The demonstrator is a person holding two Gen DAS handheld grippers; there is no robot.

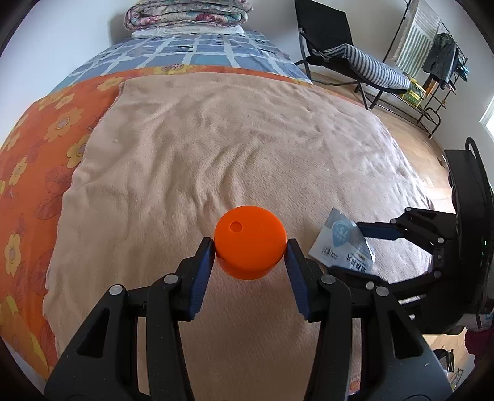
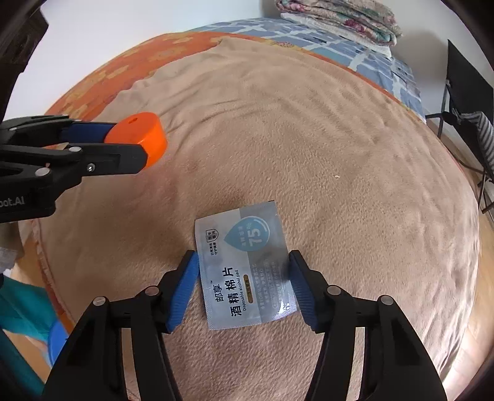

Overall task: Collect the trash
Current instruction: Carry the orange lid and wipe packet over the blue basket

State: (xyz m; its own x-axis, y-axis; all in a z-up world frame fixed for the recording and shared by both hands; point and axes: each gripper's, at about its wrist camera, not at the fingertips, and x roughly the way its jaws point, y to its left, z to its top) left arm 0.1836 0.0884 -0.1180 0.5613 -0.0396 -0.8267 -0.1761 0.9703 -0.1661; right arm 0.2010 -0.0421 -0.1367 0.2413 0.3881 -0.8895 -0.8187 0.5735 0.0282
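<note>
A: Where's the trash?

B: Two pieces. An alcohol pad sachet (image 2: 245, 270) lies flat on the beige blanket (image 2: 324, 148), between the blue pads of the right gripper (image 2: 244, 274). An orange cap (image 1: 249, 242), upside down with a small hole in its face, sits between the pads of the left gripper (image 1: 250, 251).

A: Are the fingers closed on them?

B: The left pads (image 1: 205, 262) press both sides of the cap, so it's clamped; in the right wrist view the cap looks raised off the blanket. The right pads touch or nearly touch the sachet's side edges, but I can't tell whether they truly grip it.

A: And around them?

B: The two grippers are side by side, the sachet just right of the cap. Beyond the blanket are an orange flowered sheet (image 1: 40, 160), a blue checked cover (image 1: 197, 49) and folded quilts (image 1: 188, 14); a black folding chair (image 1: 333, 40) stands on the wooden floor
</note>
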